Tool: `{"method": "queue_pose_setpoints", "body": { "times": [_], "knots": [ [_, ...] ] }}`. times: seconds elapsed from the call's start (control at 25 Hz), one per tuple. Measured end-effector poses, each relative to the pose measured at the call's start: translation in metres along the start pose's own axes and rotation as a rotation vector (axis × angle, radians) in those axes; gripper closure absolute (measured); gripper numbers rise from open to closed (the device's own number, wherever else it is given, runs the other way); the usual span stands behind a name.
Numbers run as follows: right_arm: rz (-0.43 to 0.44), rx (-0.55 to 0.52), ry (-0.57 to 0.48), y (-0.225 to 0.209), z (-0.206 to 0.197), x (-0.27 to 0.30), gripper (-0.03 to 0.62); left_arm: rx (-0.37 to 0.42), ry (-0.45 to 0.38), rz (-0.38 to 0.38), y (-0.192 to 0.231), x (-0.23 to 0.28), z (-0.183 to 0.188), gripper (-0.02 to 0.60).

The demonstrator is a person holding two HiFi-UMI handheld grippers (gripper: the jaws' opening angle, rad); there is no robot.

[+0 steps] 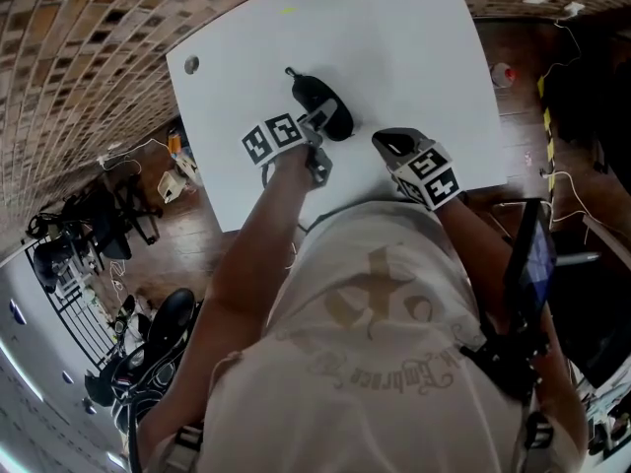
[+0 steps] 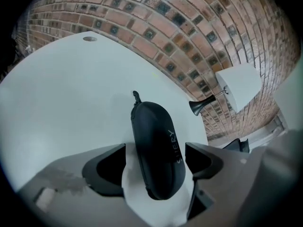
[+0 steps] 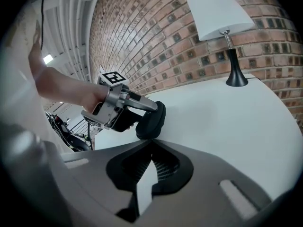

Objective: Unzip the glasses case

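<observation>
A black oval glasses case [image 1: 323,106] lies on the white table [image 1: 414,57], its zipper pull [image 1: 290,71] pointing to the far end. My left gripper [image 1: 317,126] straddles the near end of the case. In the left gripper view the case [image 2: 156,150] sits between wide-apart jaws, with table showing on both sides, so the pads do not press it. The zipper pull [image 2: 136,96] sticks out at the case's far tip. My right gripper [image 1: 394,144] hovers to the right of the case, jaws together and empty. In the right gripper view the right gripper [image 3: 151,145] faces the case [image 3: 152,119].
A lamp with a white shade [image 3: 222,13] and black base stands at the table's far edge by a brick wall. A round cable hole [image 1: 191,64] sits near the far left corner. Cables and clutter lie on the floor to the left [image 1: 118,215].
</observation>
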State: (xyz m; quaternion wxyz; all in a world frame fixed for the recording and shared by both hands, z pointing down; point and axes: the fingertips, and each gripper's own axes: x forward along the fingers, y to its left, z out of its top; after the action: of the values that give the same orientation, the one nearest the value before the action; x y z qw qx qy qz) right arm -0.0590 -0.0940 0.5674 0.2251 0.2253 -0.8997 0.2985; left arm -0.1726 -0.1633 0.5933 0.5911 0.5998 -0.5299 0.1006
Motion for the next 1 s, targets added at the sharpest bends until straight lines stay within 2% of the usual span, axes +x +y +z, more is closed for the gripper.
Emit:
{"method": "queue_pose_setpoints", "body": {
  "times": [0.36,0.44,0.6,1.0],
  "knots": [
    [0.004,0.005,-0.007,0.002,0.002,0.002,0.585,0.042,0.017,0.052,-0.001,0.012,0.001,0.167],
    [0.004,0.003,-0.003,0.003,0.001,0.001,0.585,0.045,0.018,0.042,-0.002,0.012,0.001,0.169],
    [0.004,0.003,0.002,0.004,-0.001,0.003,0.585,0.020,0.035,0.013,-0.005,0.013,-0.001,0.216],
    [0.014,-0.016,0.015,0.013,-0.007,0.005,0.585,-0.034,0.065,-0.029,-0.001,0.003,-0.022,0.238]
  ]
}}
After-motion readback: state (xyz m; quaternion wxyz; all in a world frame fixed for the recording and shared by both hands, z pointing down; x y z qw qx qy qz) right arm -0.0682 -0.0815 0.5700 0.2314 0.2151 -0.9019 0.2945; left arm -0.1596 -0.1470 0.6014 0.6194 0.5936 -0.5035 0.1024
